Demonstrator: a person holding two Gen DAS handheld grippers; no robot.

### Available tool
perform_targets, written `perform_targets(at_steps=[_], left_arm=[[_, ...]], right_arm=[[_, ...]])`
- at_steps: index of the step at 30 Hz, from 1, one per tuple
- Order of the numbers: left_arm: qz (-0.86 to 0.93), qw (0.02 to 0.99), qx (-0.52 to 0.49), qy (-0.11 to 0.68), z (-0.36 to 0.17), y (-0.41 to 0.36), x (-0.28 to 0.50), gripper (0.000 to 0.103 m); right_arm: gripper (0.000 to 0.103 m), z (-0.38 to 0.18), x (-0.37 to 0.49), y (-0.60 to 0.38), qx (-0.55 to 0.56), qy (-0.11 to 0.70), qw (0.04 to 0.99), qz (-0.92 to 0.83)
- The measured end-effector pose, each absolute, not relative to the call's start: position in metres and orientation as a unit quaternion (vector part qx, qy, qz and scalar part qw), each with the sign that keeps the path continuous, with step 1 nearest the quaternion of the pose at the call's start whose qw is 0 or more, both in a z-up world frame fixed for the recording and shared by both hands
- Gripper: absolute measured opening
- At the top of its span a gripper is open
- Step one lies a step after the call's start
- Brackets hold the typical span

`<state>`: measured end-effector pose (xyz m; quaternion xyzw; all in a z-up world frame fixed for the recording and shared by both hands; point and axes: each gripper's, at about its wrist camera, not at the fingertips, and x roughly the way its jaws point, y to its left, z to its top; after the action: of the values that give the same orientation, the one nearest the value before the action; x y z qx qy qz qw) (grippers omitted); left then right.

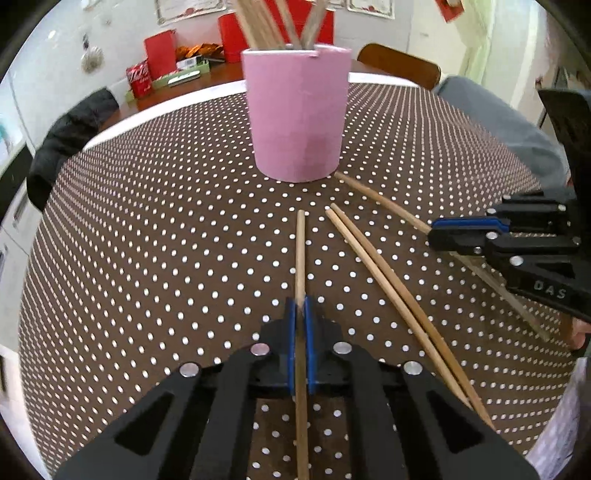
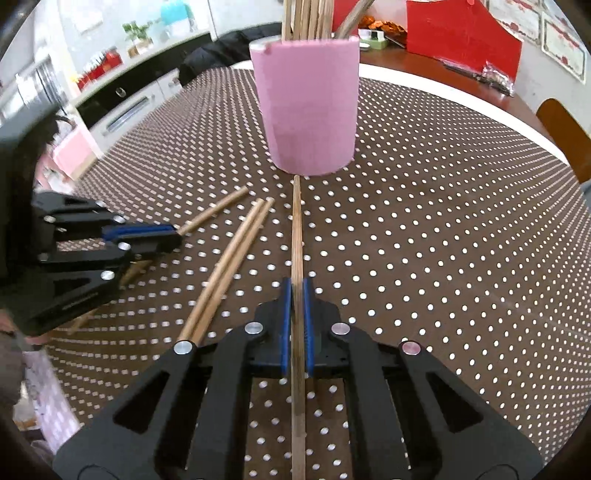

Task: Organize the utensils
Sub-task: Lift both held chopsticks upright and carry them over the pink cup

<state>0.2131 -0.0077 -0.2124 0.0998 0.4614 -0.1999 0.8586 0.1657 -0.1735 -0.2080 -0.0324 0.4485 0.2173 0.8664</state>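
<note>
Altogether four chopsticks lie on the dotted tablecloth (image 1: 147,221): one (image 1: 300,254) clamped between the blue pads of the left gripper (image 1: 302,314), one (image 2: 296,229) pinched by the narrow jaws of the right gripper (image 2: 296,291), and a loose pair (image 1: 384,280) lying side by side between them. All are plain, pale wooden sticks, thin and straight. The right-hand stick reaches forward until its tip sits just at the foot of the pink cup (image 2: 308,107), which stands upright ahead of both grippers and already holds a bundle of more chopsticks (image 2: 314,18), too crowded to count. Behind the cup are red boxes (image 1: 160,53), a wooden chair back (image 1: 399,64) and a dark jacket (image 1: 70,136).
</note>
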Motion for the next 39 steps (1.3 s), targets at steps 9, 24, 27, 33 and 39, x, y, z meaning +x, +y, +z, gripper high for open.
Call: perform_targets(at_steps=[9, 24, 27, 33, 39], left_arm=[[-0.192, 0.902, -0.006, 0.387, -0.168, 0.030, 0.194, 0.005], [-0.209, 0.959, -0.056, 0.184, -0.064, 0.017, 0.188, 0.005], [-0.215, 0.964, -0.064, 0.142, -0.053, 0.013, 0.195, 0.005], [-0.235, 0.968, -0.073, 0.048, -0.026, 0.003, 0.218, 0.005], [-0.231, 0.969, -0.093, -0.002, -0.006, -0.010, 0.248, 0.005]], right_arm=[[0.006, -0.168, 0.147, -0.188, 0.046, 0.369, 0.881, 0.292], [0.006, -0.095, 0.159, -0.215, 0.139, 0.216, 0.924, 0.284], [0.006, -0.079, 0.169, -0.216, 0.133, 0.200, 0.929, 0.281], [0.006, -0.032, 0.185, -0.219, 0.110, 0.159, 0.941, 0.276], [0.006, 0.003, 0.206, -0.214, 0.101, 0.120, 0.951, 0.267]])
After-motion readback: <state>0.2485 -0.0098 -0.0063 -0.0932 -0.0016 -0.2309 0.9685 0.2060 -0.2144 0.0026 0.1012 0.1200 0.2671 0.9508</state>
